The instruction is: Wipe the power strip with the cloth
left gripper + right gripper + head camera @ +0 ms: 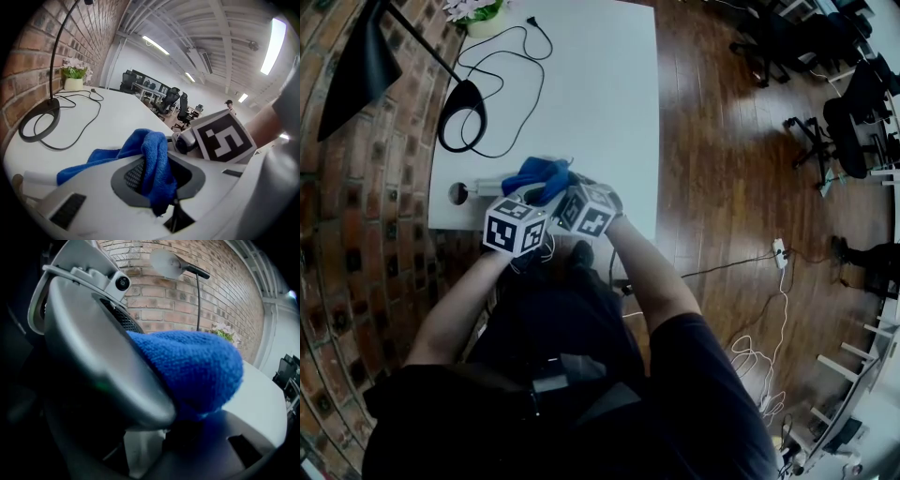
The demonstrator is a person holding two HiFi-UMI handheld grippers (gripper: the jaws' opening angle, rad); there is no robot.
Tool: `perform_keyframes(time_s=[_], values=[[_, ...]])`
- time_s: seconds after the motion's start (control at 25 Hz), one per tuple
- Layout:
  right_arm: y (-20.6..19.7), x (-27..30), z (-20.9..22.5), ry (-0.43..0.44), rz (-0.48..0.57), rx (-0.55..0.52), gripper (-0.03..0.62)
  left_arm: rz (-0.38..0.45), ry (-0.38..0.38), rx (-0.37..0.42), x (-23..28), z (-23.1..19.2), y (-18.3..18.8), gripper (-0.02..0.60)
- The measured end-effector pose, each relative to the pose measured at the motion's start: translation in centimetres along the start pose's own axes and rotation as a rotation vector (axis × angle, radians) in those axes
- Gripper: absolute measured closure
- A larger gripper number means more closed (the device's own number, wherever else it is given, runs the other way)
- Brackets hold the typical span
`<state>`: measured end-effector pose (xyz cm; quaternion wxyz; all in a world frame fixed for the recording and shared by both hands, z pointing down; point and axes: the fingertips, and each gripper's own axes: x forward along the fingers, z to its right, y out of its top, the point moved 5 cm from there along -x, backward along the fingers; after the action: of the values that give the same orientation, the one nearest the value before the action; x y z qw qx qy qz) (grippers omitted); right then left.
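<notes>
A person stands at the near edge of a white table (581, 94) set against a brick wall (356, 234), with a gripper in each hand and both gripper tips meeting over the power strip (487, 185). The strip lies flat along the table's near edge, its right end under a blue cloth (540, 174). The left gripper (157, 185) has its jaws clamped on a fold of the cloth, which bunches up between the pads and trails off to the left across the strip. The right gripper (140, 441) sits just beside it, the two marker cubes almost touching in the head view. Its jaws are partly closed on a white body low in its own view, by the look of it the strip, and the bunched cloth bulges just above them. Farther back on the table stands a black lamp (356, 66), its ring base near the wall and its cord (511, 56) looping loosely over the tabletop toward a flower pot (483, 19) at the far end. To the right of the table is a dark wood floor (722, 187), with a white cable on it and office chairs (853, 122) well away from the work.
</notes>
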<state>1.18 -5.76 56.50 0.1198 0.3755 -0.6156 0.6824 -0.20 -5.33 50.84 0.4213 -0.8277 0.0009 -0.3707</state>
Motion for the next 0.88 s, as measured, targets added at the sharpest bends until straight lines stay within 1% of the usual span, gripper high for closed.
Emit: perform_keyframes(time_s=[0.12,0.24,0.28,0.44,0.72,0.88], values=[[-0.2,0.1,0.0,0.001,0.0,0.004,0.419,-0.015,-0.029,-0.017,0.0,-0.1,0.2,0.502],[-0.3,0.2,0.0,0.002,0.001,0.007,0.419,-0.018,-0.028,-0.005,-0.1,-0.1,0.3,0.503],[-0.2,0.2,0.0,0.003,0.002,0.006,0.419,-0.012,-0.027,-0.014,-0.2,-0.2,0.4,0.503],[-0.1,0.0,0.0,0.003,0.0,0.001,0.419,0.036,-0.022,-0.09,-1.2,-1.1,1.2,0.505],[-0.2,-0.4,0.2,0.006,-0.008,0.007,0.419,0.137,0.008,-0.182,-3.5,-3.2,3.6,0.506],[-0.1,-0.3,0.3,0.013,-0.019,0.016,0.419,0.164,0.043,-0.17,-4.9,-4.5,4.7,0.508]])
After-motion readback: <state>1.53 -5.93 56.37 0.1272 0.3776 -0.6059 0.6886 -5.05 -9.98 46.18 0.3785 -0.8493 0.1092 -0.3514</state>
